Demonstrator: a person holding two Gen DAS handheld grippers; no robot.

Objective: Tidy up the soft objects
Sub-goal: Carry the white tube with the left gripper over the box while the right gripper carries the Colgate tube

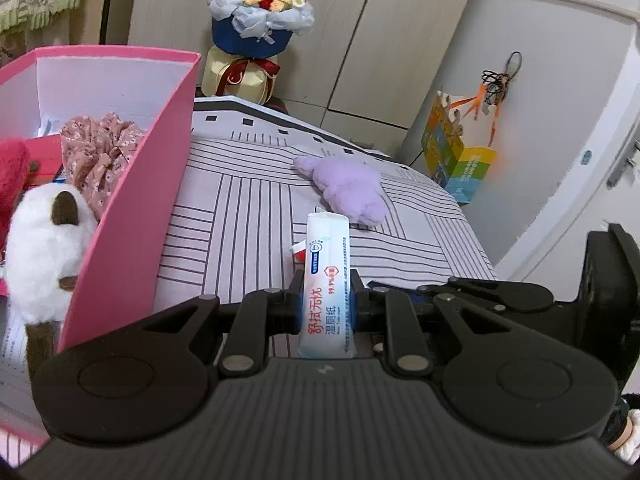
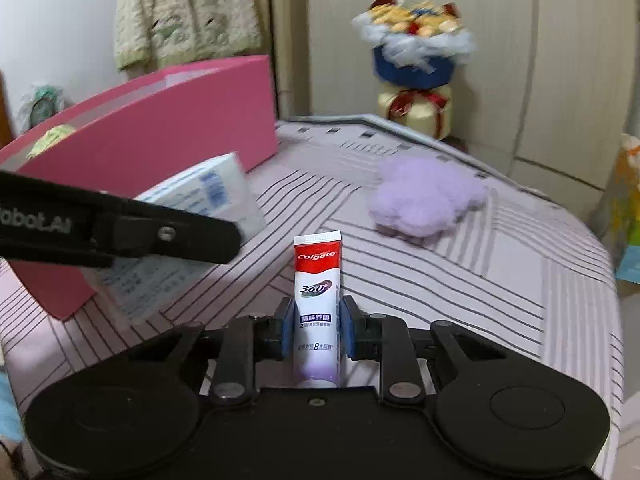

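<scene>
On the striped bedsheet (image 1: 248,216), from the left: an open pink box (image 1: 132,200) holds a white plush cat (image 1: 44,240), a red plush (image 1: 12,176) and floral fabric (image 1: 100,148). Just right of the box, the left gripper (image 1: 325,300) pinches a wet-wipes pack (image 1: 326,280) on edge, above the sheet. Beside it, the right gripper (image 2: 316,328) clamps a Colgate toothpaste tube (image 2: 317,292), crimped end forward. Farther right, a purple plush toy (image 2: 424,204) lies loose on the sheet, before a flower bouquet (image 2: 416,48).
</scene>
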